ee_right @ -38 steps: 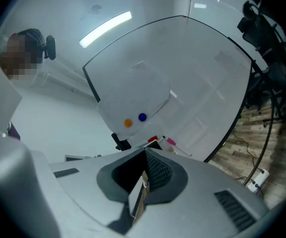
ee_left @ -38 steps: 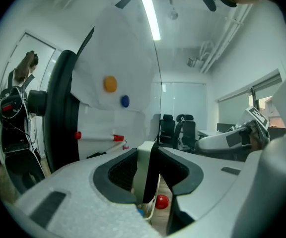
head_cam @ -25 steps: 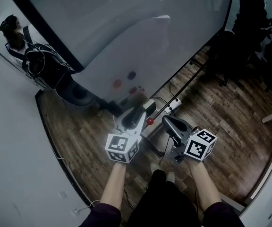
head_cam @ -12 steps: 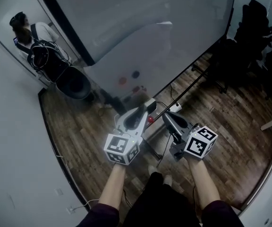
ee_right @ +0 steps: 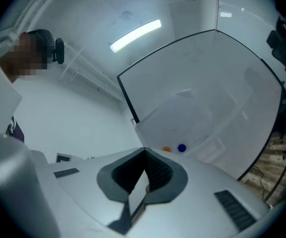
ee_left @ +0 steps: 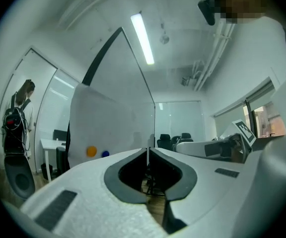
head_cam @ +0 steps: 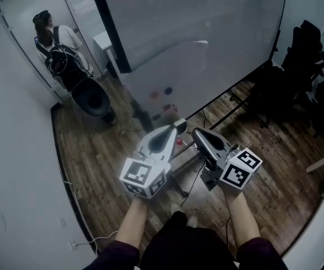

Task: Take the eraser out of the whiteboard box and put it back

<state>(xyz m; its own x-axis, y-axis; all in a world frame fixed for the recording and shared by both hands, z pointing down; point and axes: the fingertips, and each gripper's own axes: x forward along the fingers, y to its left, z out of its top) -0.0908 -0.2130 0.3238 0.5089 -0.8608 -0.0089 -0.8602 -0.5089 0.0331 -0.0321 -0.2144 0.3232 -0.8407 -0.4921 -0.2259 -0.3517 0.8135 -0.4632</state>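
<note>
whiteboard (head_cam: pixel 207 49) straight ahead, eraser not discernible. left gripper (head_cam: pixel 179 125) nearer the magnets (head_cam: pixel 169 90), closing on nothing; right gripper (head_cam: pixel 197 134) pressed together, empty.

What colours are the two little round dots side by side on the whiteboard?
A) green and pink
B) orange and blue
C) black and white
B: an orange dot and a blue dot sit next to each other low on the whiteboard.
</note>
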